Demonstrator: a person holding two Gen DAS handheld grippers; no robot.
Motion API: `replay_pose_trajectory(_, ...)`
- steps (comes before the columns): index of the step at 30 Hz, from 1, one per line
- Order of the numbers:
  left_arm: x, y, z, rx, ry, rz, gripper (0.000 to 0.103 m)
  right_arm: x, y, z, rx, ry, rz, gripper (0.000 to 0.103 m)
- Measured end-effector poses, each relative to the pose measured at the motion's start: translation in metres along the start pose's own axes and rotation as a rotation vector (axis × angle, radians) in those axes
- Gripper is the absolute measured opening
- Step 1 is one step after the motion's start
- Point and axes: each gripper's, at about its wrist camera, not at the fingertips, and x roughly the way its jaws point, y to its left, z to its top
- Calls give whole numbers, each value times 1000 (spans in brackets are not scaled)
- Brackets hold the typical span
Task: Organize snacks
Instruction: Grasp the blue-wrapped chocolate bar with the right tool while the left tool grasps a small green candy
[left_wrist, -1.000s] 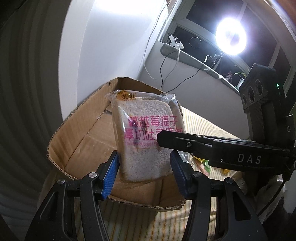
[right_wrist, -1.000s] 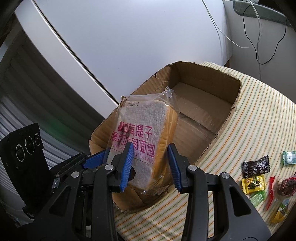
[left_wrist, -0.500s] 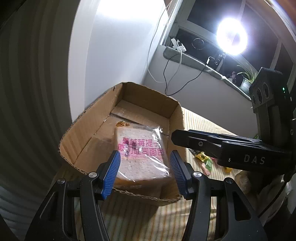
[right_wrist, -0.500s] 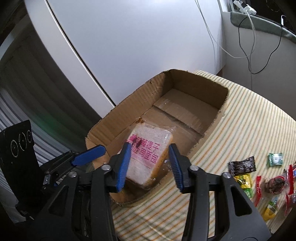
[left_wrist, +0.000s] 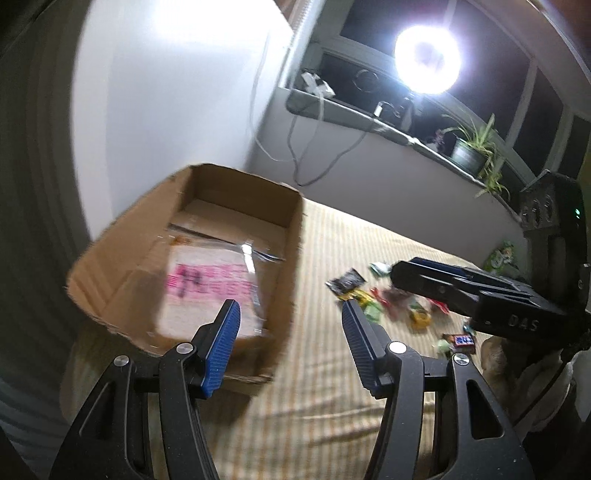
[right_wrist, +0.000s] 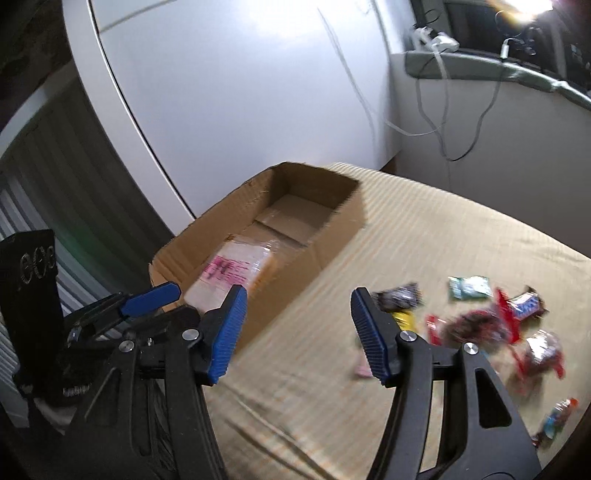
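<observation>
Now both grippers are empty: the left gripper (left_wrist: 290, 308) and right gripper (right_wrist: 297, 295) have let go, jaws opening, and the bread (left_wrist: 210, 288) they held upright a second ago lies flat in the box (left_wrist: 295, 236). Striped cloth (right_wrist: 424, 236) lies bare beside it. Only the right view shows the candies (right_wrist: 476, 321) spread fully.
</observation>
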Motion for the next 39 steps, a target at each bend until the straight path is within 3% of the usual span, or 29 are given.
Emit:
replay_pose_trajectory(3,8,-17,-5,30,32,-35,57,-20,-15,-13,-27,-14,-60,76)
replay_pose_trajectory(11,25,-59,-18,88,93,-123,57,-70,-74,-60,-91,69,-245,76)
replay_pose_trajectory(16,38,-85,-24,121,138,-180,57,-82,-101,-83,-121,146,-276,74)
replay_pose_trajectory(20,51,-110,-30,166,181,-230,55,-80,-110,-93,-166,204,-270,64)
replay_pose_trajectory(25,71,-139,-40,214,237,-273,44,-67,-112,-93,-214,242,-237,61)
replay_pose_trajectory(28,82,-148,-42,233,266,-287,41,-56,-114,-91,-234,265,-217,54)
replay_pose_trajectory(39,107,-162,-46,297,319,-286,38,-45,-120,-95,-253,313,-145,54)
